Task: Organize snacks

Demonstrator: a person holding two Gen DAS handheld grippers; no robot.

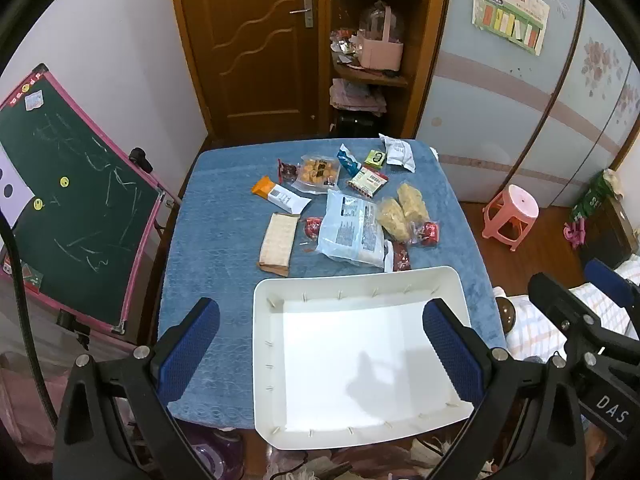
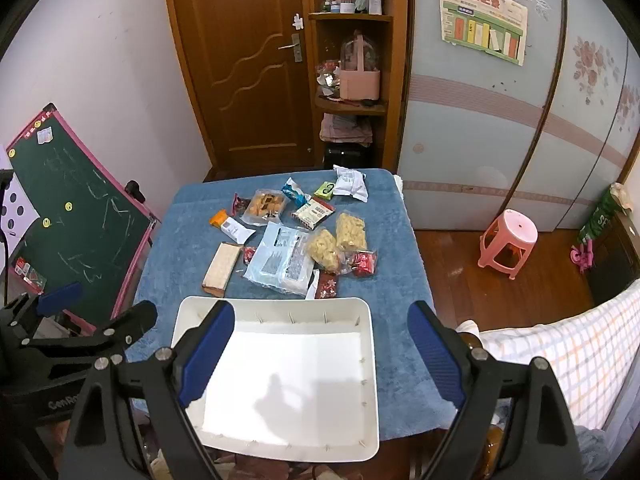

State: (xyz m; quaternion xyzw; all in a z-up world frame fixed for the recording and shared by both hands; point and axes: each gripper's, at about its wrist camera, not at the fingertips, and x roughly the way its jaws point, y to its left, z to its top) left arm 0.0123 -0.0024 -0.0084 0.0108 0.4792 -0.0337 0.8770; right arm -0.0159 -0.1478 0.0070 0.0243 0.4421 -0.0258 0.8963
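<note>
Nothing sorted yet, by the look of it: white tray [image 1: 448,280] empty at the near edge of the blue-covered worktop [image 1: 216,208]. Snack packets [image 1: 352,232] all loose beyond the tray's far rim, among them a long wafer pack [image 1: 279,243] and two bags of yellow puffs [image 1: 404,210]. Left tongs [image 1: 320,354] and right tongs [image 2: 322,364] released, spread wide, empty, angled down over the tray.

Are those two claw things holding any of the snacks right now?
No. Both the left gripper and right gripper are open and empty, above the white tray.
</note>
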